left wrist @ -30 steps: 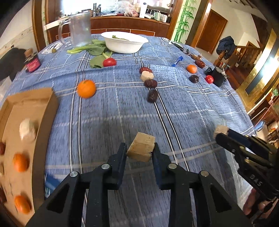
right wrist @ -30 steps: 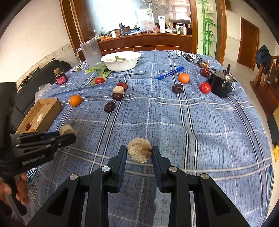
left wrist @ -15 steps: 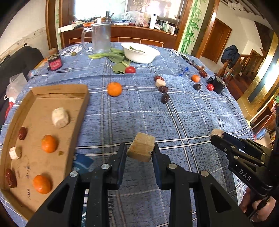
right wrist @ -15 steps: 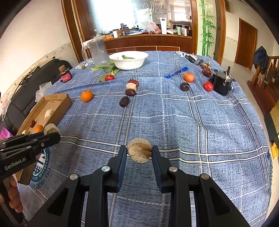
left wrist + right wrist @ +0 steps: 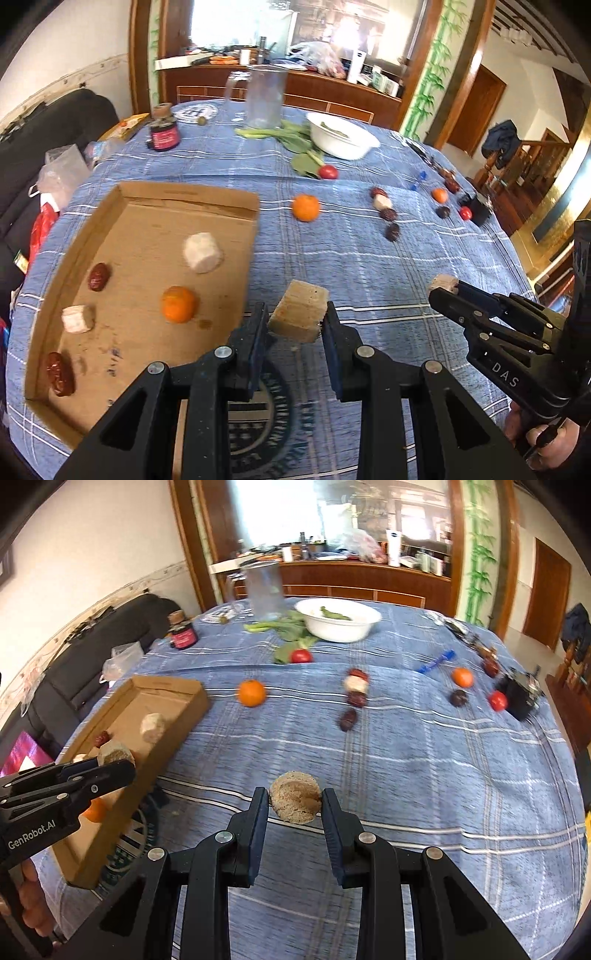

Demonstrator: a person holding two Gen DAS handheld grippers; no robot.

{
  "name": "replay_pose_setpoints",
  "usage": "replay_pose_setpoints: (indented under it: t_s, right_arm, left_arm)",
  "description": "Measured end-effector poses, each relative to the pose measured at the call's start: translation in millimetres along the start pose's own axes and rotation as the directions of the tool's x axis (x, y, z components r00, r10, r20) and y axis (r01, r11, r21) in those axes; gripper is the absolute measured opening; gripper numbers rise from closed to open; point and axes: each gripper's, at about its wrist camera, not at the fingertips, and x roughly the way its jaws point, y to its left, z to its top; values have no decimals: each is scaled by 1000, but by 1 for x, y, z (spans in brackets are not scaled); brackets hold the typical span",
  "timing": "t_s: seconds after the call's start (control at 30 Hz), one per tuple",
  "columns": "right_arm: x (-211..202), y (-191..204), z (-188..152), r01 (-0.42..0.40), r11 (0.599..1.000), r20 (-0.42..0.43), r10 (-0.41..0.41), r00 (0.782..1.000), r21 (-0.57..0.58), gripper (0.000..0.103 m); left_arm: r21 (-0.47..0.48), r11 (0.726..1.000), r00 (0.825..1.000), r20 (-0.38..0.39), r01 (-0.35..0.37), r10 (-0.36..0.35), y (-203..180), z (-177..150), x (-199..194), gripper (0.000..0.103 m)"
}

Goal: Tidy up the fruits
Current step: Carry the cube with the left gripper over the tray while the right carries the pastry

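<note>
My left gripper (image 5: 295, 325) is shut on a tan fruit chunk (image 5: 299, 315), held above the tablecloth just right of the cardboard tray (image 5: 192, 201). The tray holds a white chunk (image 5: 202, 253), an orange (image 5: 178, 304), red dates (image 5: 98, 276) and another pale chunk (image 5: 77, 318). My right gripper (image 5: 295, 806) is shut on a round tan fruit piece (image 5: 295, 802) above the table's near middle. Loose on the cloth are an orange (image 5: 252, 692), dates (image 5: 349, 719), tomatoes (image 5: 301, 656) and a second orange (image 5: 462, 677). The tray also shows in the right wrist view (image 5: 170, 686).
A white bowl (image 5: 338, 622), leafy greens (image 5: 291, 633), a clear jug (image 5: 264, 590) and a dark red jar (image 5: 183, 631) stand at the back. A blue pen (image 5: 434, 662) and a black cup (image 5: 521, 696) sit at the right. A sofa (image 5: 44, 125) is left of the table.
Both grippers have moved left toward the tray, each still holding its piece. The tray now fills more of the left wrist view.
</note>
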Motion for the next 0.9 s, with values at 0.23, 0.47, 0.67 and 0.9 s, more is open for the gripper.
replay_pose_setpoints:
  t_s: [0.23, 0.47, 0.67, 0.9]
  right_arm:
    - [17, 39, 18, -76, 996, -15, 75, 997, -37, 32]
    - [32, 88, 34, -146, 983, -25, 144, 989, -111, 32]
    - [46, 127, 38, -205, 963, -55, 198, 979, -174, 32]
    - [67, 167, 41, -266, 936, -104, 248, 963, -231, 32]
  left_arm:
    - [-70, 996, 998, 17, -57, 58, 48, 0, -12, 28]
    - [-129, 983, 991, 25, -131, 135, 92, -8, -25, 28]
    - [-181, 967, 983, 13, -177, 183, 124, -22, -34, 28]
    - [-234, 950, 978, -19, -208, 210, 147, -44, -34, 28]
